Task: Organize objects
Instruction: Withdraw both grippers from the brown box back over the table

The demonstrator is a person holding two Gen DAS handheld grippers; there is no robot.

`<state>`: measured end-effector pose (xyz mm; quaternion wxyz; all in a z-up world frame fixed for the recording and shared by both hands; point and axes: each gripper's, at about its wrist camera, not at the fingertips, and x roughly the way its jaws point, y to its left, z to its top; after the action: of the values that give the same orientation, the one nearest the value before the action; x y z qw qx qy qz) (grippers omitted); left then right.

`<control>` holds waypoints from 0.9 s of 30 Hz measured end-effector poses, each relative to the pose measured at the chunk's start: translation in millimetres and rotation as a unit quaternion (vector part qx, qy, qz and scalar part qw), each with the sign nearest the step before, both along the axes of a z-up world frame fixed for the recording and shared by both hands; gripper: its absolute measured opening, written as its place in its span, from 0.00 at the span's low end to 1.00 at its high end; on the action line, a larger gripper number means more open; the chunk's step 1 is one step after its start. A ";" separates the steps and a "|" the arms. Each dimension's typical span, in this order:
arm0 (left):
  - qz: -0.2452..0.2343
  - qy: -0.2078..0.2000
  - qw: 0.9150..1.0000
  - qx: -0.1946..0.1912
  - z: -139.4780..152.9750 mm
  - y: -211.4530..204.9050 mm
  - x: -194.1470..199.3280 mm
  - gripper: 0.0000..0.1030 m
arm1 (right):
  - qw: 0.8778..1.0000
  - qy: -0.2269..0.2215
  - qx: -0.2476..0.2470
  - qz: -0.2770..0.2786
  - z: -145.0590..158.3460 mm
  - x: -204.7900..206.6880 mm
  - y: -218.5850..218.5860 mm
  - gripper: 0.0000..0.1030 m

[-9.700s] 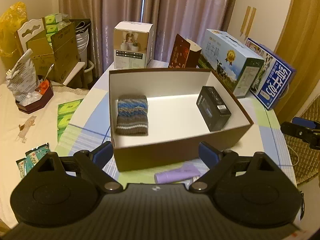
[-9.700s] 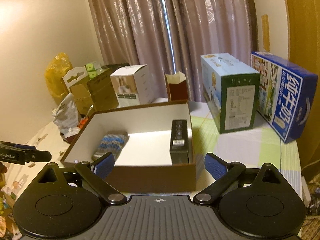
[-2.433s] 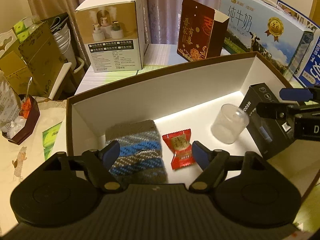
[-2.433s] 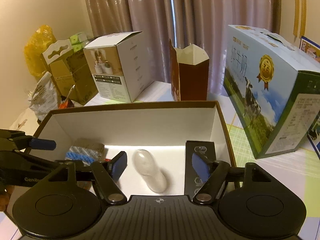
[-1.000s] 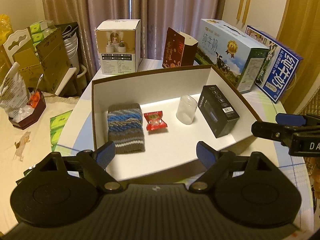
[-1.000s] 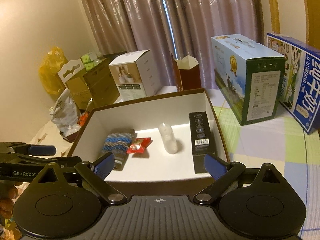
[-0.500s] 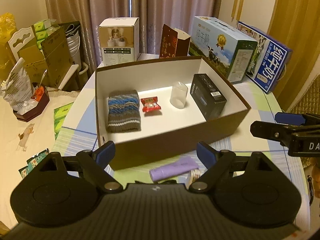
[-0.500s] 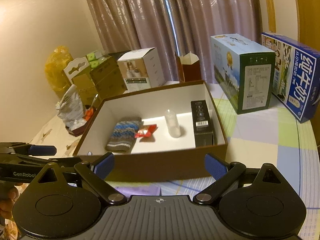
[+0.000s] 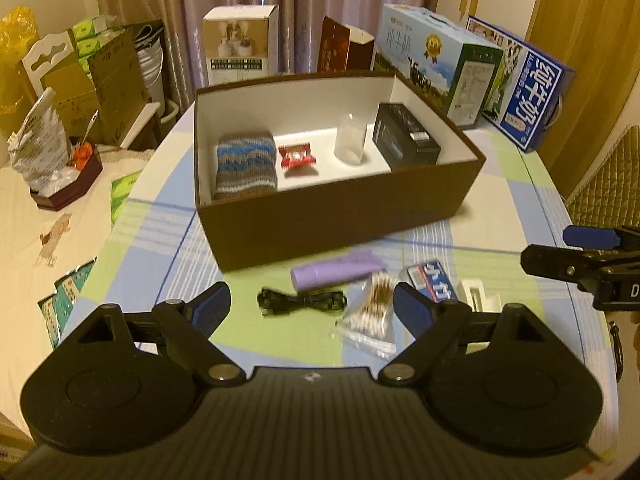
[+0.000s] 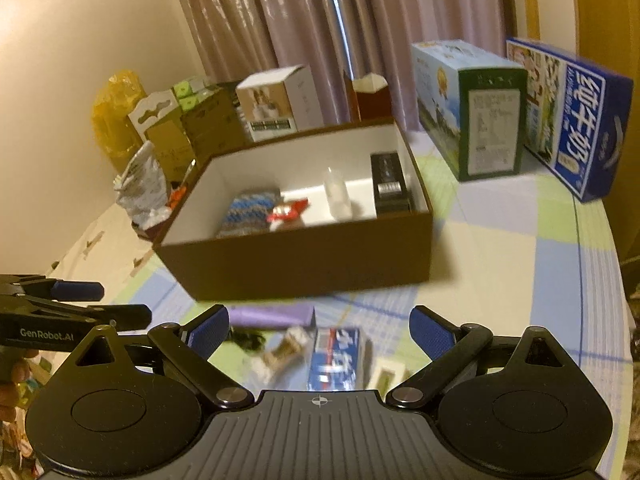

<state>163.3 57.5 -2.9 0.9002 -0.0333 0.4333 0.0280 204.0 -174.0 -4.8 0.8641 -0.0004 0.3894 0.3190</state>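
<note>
Above the table (image 9: 520, 184), both grippers — left gripper (image 9: 312, 308), right gripper (image 10: 320, 332) — spread wide, empty, brown box (image 9: 340, 216) ahead

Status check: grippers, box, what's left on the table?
Left gripper open, empty; right gripper open, empty. Box holds four items. Tube, cable, swabs, blue pack still out. Nothing blocking.

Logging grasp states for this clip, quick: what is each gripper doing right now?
Left gripper: open, empty, above the black cable.
Right gripper: open, empty.
</note>
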 end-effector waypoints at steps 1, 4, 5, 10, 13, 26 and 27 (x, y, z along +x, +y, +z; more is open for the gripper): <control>0.000 0.002 1.000 -0.001 -1.7 -0.9 -3.0 0.84 | 1.000 0.004 -0.002 -0.001 -2.5 -3.2 -3.2 0.92; -0.001 0.009 1.000 -0.003 -7.5 -5.0 -10.7 0.84 | 1.000 0.016 -0.007 -0.004 -10.4 -10.6 -11.7 0.92; -0.002 0.011 1.000 -0.003 -9.5 -6.8 -12.7 0.84 | 1.000 0.020 -0.009 -0.005 -13.3 -12.7 -14.0 0.92; 0.002 0.023 1.000 -0.004 -18.6 -13.1 -18.4 0.84 | 0.999 0.039 -0.023 -0.014 -28.5 -21.7 -24.6 0.92; 0.002 0.030 1.000 -0.005 -24.0 -16.2 -20.9 0.84 | 0.998 0.053 -0.028 -0.019 -37.3 -25.4 -30.4 0.92; -0.004 0.056 0.998 -0.010 -42.9 -22.5 -25.9 0.84 | 0.995 0.082 -0.041 -0.034 -57.3 -28.5 -37.6 0.92; -0.003 0.058 0.998 -0.009 -44.1 -22.1 -25.7 0.84 | 0.995 0.083 -0.041 -0.036 -58.8 -28.0 -37.7 0.92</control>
<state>137.6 35.4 -47.0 0.8734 -0.0384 0.4850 0.0228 176.0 -211.7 -63.6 0.8386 0.0043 0.4728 0.2706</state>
